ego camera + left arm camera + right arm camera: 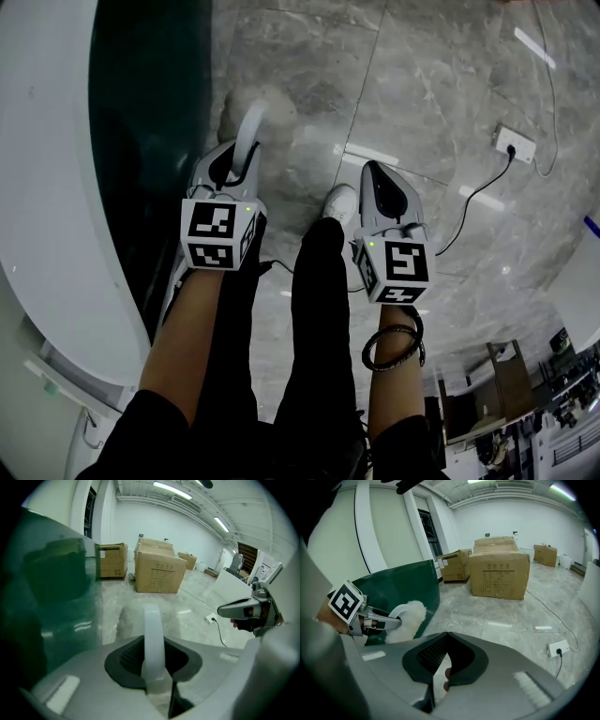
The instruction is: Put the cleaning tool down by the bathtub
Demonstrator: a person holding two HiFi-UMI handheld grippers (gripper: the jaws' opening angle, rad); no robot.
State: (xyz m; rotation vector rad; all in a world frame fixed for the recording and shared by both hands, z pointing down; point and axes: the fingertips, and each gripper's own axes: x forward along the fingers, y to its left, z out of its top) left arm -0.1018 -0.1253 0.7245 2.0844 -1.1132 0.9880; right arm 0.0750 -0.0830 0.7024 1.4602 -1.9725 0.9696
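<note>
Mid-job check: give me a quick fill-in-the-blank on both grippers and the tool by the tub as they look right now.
1. The left gripper is shut on the curved white plastic ____ of the fluffy white cleaning tool.
2. The tool's head hangs beside the dark ____ wall of the white-rimmed bathtub.
3. The right gripper holds ____; its jaws are together.
4. The white power socket lies on the grey marble floor on the ____ gripper's side.

Missing words: handle; green; nothing; right

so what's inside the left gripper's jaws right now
The curved white plastic handle of the fluffy white cleaning tool sits inside the jaws of the left gripper, which are shut on it. The handle's near end is covered by the gripper's grey body.
</note>
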